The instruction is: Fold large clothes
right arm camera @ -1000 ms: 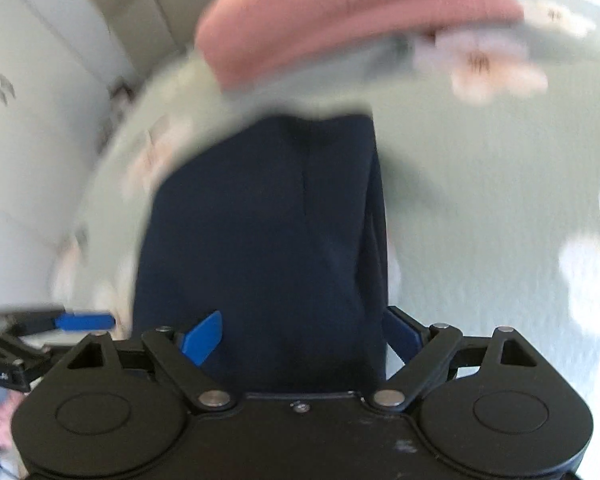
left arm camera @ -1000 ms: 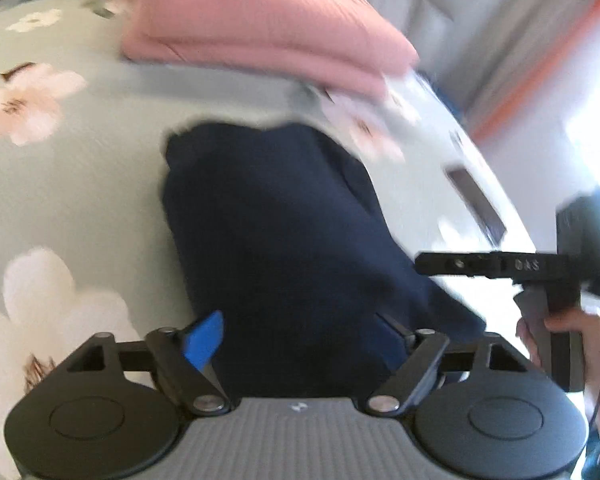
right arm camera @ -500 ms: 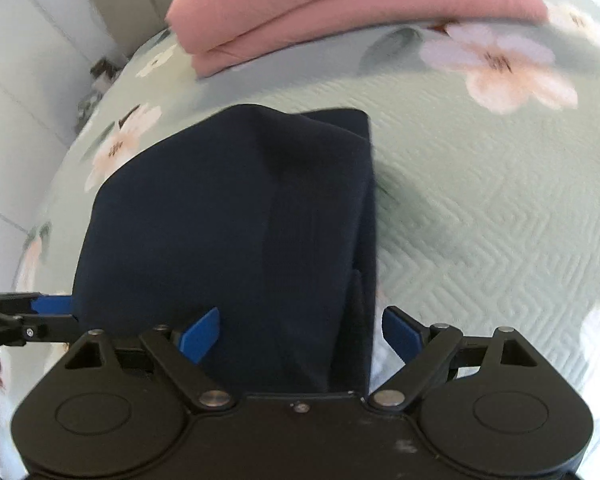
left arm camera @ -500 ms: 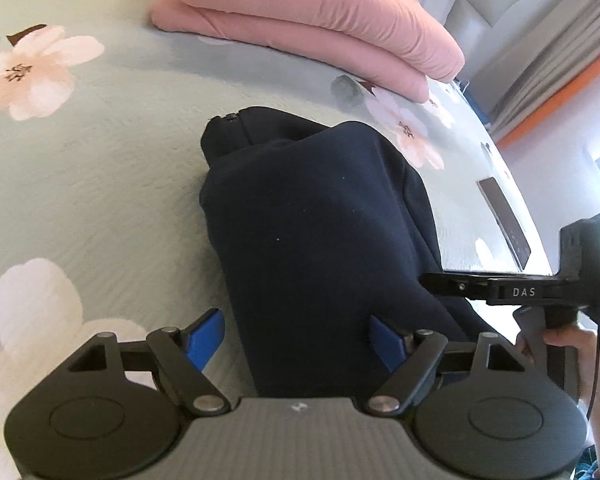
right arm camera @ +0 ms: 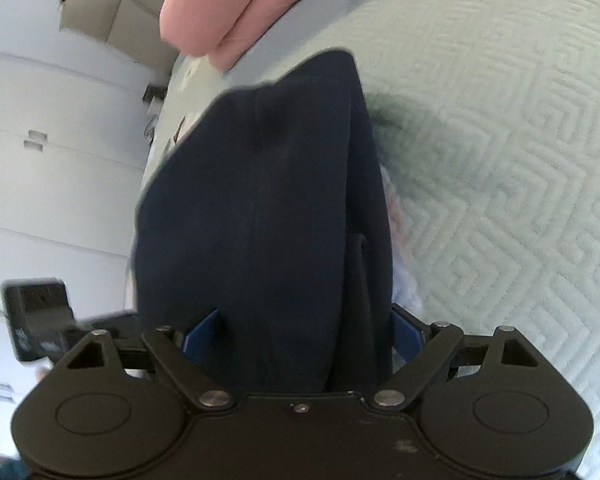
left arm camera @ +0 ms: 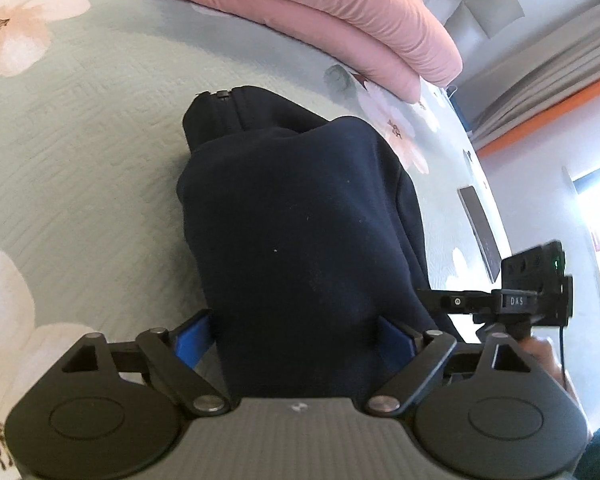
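Since the navy garment [left arm camera: 300,240] looks thick and floppy, each hand-held gripper [left arm camera: 296,334] [right arm camera: 304,330] clamps a bunched near edge

Each hand-held gripper, left [left arm camera: 296,336] and right [right arm camera: 300,330], grips with jaws spread wide.

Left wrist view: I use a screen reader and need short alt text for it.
A folded navy fabric garment lies on a pale green floral quilted bedspread, its near end between the left gripper's blue-padded fingers. A folded pink blanket sits beyond it, and the right gripper reaches in from the right.
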`<action>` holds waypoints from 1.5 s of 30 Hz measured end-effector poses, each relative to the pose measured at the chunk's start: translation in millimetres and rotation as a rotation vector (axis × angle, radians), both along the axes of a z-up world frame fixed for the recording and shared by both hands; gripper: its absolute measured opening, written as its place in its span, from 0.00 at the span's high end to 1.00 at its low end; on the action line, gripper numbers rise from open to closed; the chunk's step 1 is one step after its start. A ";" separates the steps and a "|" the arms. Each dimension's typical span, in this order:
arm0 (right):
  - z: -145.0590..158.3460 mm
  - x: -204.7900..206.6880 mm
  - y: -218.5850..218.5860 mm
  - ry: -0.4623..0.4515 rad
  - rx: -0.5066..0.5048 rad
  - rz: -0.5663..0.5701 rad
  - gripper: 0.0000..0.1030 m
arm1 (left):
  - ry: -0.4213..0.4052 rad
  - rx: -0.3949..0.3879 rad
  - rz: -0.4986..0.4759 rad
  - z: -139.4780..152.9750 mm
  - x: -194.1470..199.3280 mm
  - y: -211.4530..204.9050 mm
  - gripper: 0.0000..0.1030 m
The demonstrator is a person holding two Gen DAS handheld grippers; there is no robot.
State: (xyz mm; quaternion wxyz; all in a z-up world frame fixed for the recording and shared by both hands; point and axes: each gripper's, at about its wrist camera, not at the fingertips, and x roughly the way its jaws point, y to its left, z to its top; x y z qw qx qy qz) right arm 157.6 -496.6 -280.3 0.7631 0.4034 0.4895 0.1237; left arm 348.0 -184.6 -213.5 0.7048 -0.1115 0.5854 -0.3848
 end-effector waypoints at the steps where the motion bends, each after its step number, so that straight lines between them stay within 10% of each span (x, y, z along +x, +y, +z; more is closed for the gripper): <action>1: -2.5 -3.6 1.6 -0.026 0.011 -0.021 0.00 | 0.007 -0.007 0.007 -2.6 0.4 -1.4 0.11; 11: 7.9 -32.3 17.8 -0.065 0.150 -0.203 0.47 | 0.012 -0.024 -0.024 7.4 3.3 -2.8 0.20; 34: 185.9 -100.1 137.0 -0.203 0.105 -0.041 0.48 | -0.203 -0.046 -0.030 197.6 -99.6 129.8 0.20; 39: 173.0 -125.6 180.4 -0.179 0.080 0.033 0.48 | -0.180 -0.037 0.021 174.3 -129.3 178.0 0.20; 45: 99.1 -126.2 211.2 -0.114 -0.109 0.005 0.36 | -0.064 0.063 0.180 70.5 -130.9 220.0 0.30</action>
